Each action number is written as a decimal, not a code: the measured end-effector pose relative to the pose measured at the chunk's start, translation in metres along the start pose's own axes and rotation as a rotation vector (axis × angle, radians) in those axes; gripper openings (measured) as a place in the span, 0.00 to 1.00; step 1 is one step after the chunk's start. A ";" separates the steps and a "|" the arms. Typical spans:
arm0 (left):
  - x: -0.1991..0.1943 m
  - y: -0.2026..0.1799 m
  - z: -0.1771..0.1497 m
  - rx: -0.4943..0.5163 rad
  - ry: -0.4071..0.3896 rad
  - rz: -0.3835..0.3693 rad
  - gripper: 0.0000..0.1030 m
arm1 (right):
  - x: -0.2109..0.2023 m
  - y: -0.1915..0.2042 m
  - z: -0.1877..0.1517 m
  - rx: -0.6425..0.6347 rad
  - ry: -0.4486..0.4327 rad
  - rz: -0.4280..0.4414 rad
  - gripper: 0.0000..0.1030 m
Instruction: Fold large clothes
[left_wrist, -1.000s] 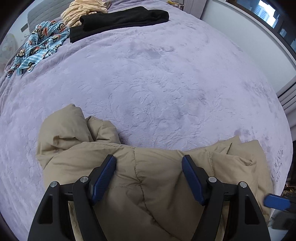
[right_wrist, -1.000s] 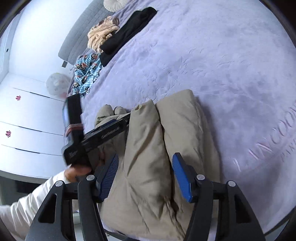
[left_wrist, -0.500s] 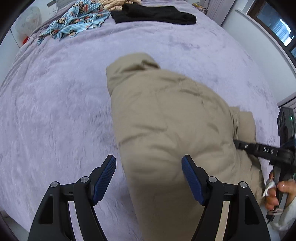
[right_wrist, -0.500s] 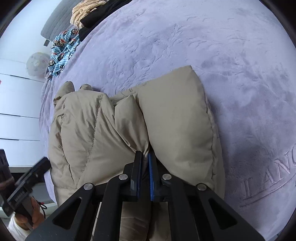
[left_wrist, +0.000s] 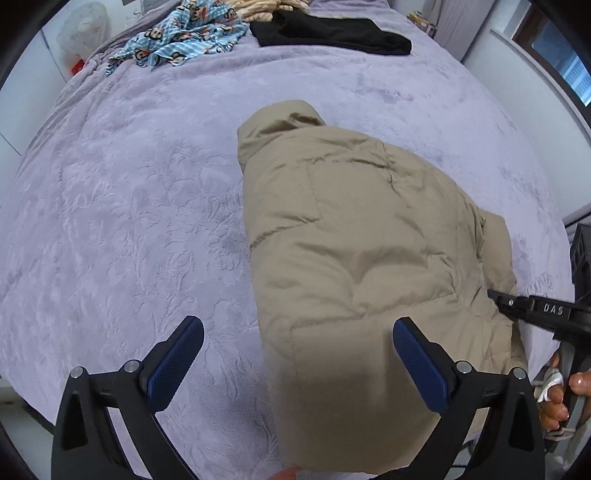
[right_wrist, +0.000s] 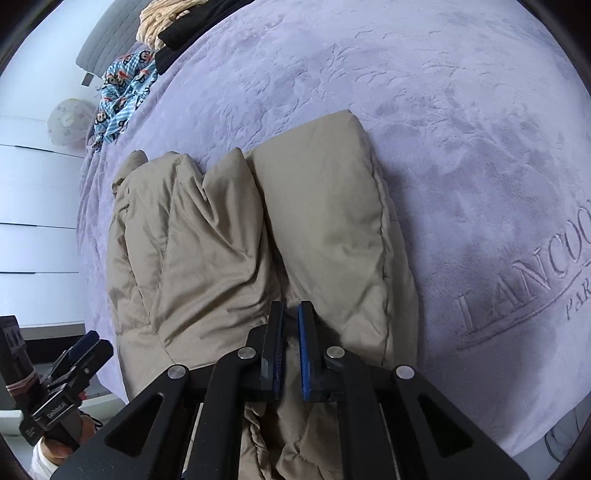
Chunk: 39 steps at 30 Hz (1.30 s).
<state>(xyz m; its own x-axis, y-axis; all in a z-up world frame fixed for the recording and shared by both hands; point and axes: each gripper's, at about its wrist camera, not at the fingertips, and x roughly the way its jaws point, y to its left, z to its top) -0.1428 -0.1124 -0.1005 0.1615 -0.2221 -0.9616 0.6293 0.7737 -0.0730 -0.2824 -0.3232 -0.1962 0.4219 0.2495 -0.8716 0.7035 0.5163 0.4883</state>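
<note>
A beige puffer jacket (left_wrist: 354, 251) lies bunched in thick folds on the lilac bedspread (left_wrist: 122, 206). It also shows in the right wrist view (right_wrist: 229, 251). My left gripper (left_wrist: 295, 358) is open above the jacket's near left edge, holding nothing. My right gripper (right_wrist: 291, 350) is nearly shut over the jacket's near edge, between two padded folds; whether fabric sits between the pads is not clear. The right gripper also shows at the right edge of the left wrist view (left_wrist: 495, 295), against the jacket.
A blue cartoon-print garment (left_wrist: 177, 33), a black garment (left_wrist: 332, 31) and a tan striped one (right_wrist: 162, 18) lie at the far side of the bed. A white cabinet (right_wrist: 33, 229) stands to the left. The bed's near edge is by the jacket.
My right gripper closed from open to nearly shut at the jacket's edge. My left gripper swung left and back, staying open, and the jacket now sits right of its centre.
</note>
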 end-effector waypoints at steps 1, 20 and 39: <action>-0.003 0.002 0.000 -0.012 -0.008 -0.012 1.00 | -0.002 -0.001 -0.002 0.007 0.000 -0.001 0.09; -0.007 0.047 -0.014 -0.033 0.040 -0.014 1.00 | -0.048 0.024 -0.029 0.033 -0.120 -0.105 0.69; 0.012 0.070 -0.025 -0.012 0.109 -0.031 1.00 | -0.049 0.020 -0.051 0.103 -0.160 -0.150 0.80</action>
<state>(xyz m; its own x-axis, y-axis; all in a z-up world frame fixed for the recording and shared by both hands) -0.1161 -0.0457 -0.1237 0.0579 -0.1803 -0.9819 0.6232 0.7749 -0.1056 -0.3176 -0.2834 -0.1458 0.3875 0.0395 -0.9210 0.8164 0.4493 0.3628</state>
